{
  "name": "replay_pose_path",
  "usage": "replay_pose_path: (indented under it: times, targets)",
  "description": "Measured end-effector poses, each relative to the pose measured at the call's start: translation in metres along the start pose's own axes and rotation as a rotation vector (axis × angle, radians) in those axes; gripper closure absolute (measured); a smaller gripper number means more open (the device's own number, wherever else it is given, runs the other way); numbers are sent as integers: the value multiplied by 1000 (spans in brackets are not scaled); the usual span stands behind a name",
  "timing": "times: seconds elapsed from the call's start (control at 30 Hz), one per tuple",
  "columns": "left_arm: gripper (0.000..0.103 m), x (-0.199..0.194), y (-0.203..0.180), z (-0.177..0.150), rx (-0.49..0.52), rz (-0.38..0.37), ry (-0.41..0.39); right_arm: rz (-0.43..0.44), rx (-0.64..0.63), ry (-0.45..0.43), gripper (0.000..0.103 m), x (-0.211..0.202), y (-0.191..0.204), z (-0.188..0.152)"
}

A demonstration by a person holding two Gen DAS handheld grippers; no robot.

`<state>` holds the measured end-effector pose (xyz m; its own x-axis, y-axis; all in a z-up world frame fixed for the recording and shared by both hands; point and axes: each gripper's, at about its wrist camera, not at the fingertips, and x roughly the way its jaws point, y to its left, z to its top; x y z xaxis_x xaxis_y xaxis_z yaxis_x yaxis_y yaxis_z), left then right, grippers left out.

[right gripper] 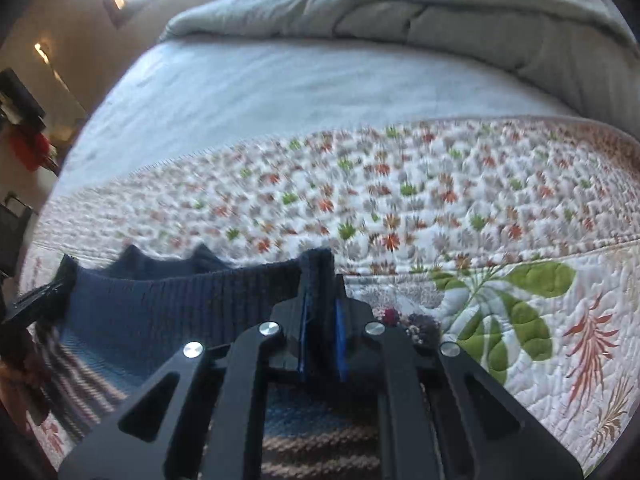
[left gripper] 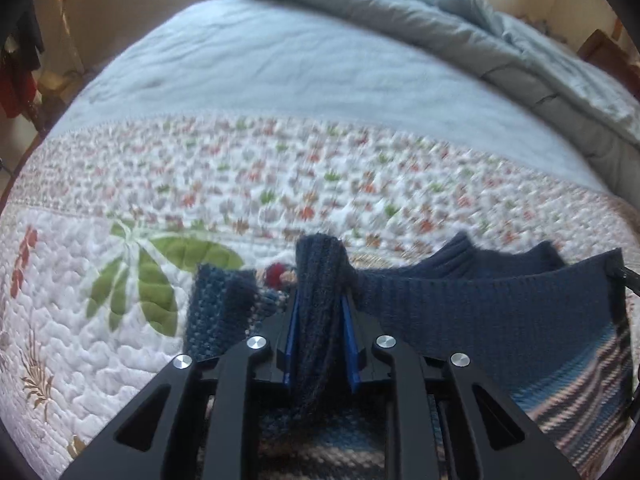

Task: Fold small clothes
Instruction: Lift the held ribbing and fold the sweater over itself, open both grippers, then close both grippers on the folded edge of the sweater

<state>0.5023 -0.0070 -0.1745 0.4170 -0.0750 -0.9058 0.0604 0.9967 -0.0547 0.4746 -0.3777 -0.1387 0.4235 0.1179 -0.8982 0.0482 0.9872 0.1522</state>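
Note:
A small knit sweater with a navy ribbed hem (left gripper: 480, 312) and a striped blue, pink and grey body (left gripper: 580, 384) hangs stretched between my two grippers above the quilt. My left gripper (left gripper: 320, 304) is shut on one end of the navy hem. My right gripper (right gripper: 320, 304) is shut on the other end of the hem (right gripper: 180, 304). The right gripper's tip shows at the right edge of the left wrist view (left gripper: 626, 276), and the left gripper's tip shows at the left edge of the right wrist view (right gripper: 36, 300). A navy cuff (left gripper: 220, 300) hangs left of my left gripper.
The bed is covered by a white floral quilt (left gripper: 240, 184) with large green leaves (right gripper: 516, 312). Beyond it lies a pale blue sheet (left gripper: 280, 68) and a bunched grey-blue duvet (right gripper: 460, 12) at the far side. A small red pompom (left gripper: 276, 270) peeks by the fingers.

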Motion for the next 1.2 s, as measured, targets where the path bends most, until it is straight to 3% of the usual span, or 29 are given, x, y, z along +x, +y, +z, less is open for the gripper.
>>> replay_pose_path:
  times: [0.13, 0.17, 0.27, 0.33, 0.4, 0.5, 0.63, 0.77, 0.9, 0.93, 1.0, 1.03, 1.2]
  targets:
    - [75, 7, 4, -4, -11, -3, 8, -50, -5, 38, 87, 16, 2, -7]
    - [69, 4, 5, -3, -10, -2, 8, -50, -4, 37, 85, 13, 2, -8]
    - [45, -19, 15, -6, -18, 1, -13, -28, 16, 8, 78, -12, -3, -14]
    - [41, -41, 31, -17, -25, -24, -32, 35, 45, 1, 64, -38, -17, -23]
    - [34, -60, 46, -34, -30, -21, -37, 83, 36, -11, 60, -71, -30, -44]
    - [33, -88, 75, -81, -36, -26, -26, 116, 11, 11, 51, -104, -47, -81]
    - [33, -107, 104, -139, -72, -42, -7, 173, 1, 86, 48, -127, -71, -148]
    - [33, -108, 110, -171, -91, -88, 0, 228, -5, 120, 48, -123, -73, -183]
    - [35, -96, 97, -177, -83, -119, 35, 274, -14, 138, 67, -111, -61, -194]
    - [38, -93, 92, -178, -71, -111, 40, 252, -35, 146, 77, -107, -55, -194]
    - [69, -88, 82, -178, -39, -81, 55, 208, -83, 145, 91, -105, -46, -195]
    - [76, -86, 81, -178, -32, -84, 75, 220, -74, 143, 93, -108, -47, -196]
    - [80, -91, 91, -177, -75, -128, 86, 255, -84, 122, 94, -131, -64, -201]
